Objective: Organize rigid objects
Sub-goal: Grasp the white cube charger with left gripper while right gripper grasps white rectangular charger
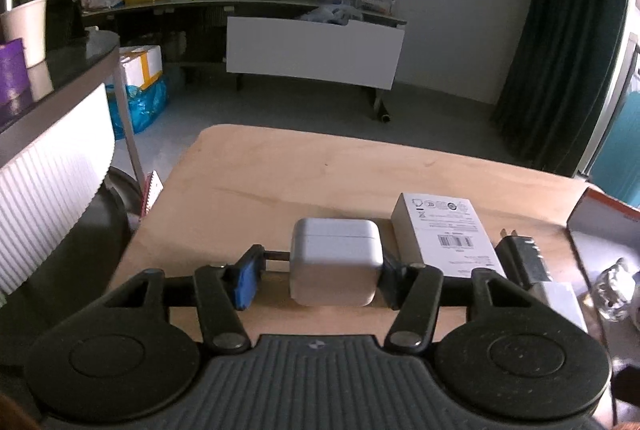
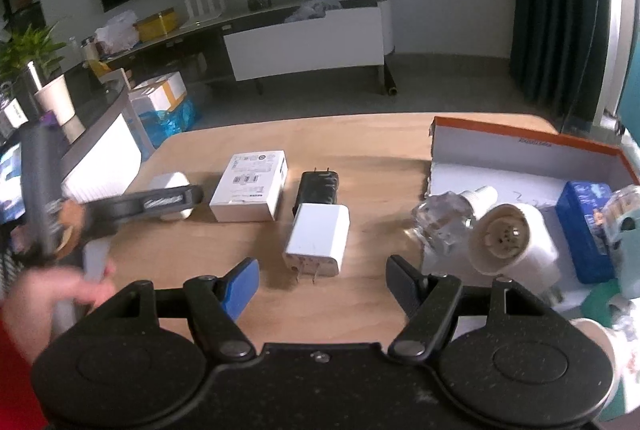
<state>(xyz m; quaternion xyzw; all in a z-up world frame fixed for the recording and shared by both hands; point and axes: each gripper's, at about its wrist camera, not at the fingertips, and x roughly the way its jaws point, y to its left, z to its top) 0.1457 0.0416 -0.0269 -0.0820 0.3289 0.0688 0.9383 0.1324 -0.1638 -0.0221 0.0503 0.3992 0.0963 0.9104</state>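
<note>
We note bare counter between the black charger and open box. White carton and white charger crowd the left.

Both grippers, the left gripper and the right gripper, are matte black with round discs, silver rivets, ribbed bases and one blue pad each; a bare hand shows beside a red sleeve.
</note>
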